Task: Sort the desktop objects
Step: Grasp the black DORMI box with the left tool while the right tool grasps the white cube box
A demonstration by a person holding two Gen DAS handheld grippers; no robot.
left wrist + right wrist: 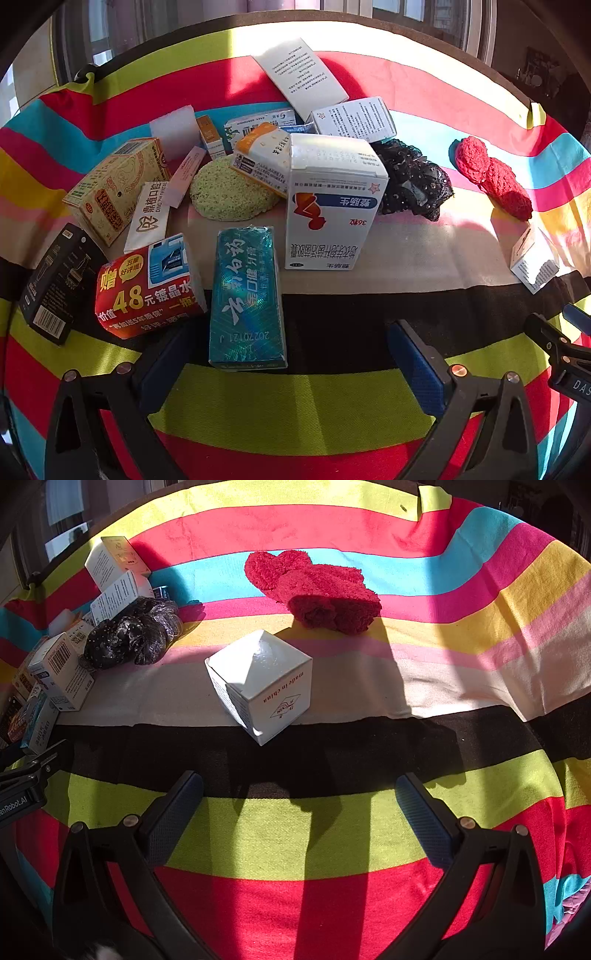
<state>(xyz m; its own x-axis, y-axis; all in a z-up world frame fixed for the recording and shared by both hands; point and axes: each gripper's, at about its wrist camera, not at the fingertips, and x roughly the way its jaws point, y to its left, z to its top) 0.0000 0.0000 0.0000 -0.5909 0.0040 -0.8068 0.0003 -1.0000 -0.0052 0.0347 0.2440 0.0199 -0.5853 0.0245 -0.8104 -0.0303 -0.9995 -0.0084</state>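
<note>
In the left wrist view a pile of boxes lies on the striped cloth: a teal toothpaste box (247,299), a tall white medicine box (328,206), a red carton (147,286), a green sponge (229,194). My left gripper (291,354) is open and empty, just short of the teal box. In the right wrist view a white cube box (260,685) stands alone, red fuzzy socks (317,590) behind it, a black sequin cloth (135,635) to the left. My right gripper (299,801) is open and empty, a little short of the cube.
The red socks (493,177), black cloth (413,181) and white cube (533,264) also show in the left view, right of the pile. A black box (55,284) and yellow carton (114,188) lie left. The table's far edge curves behind.
</note>
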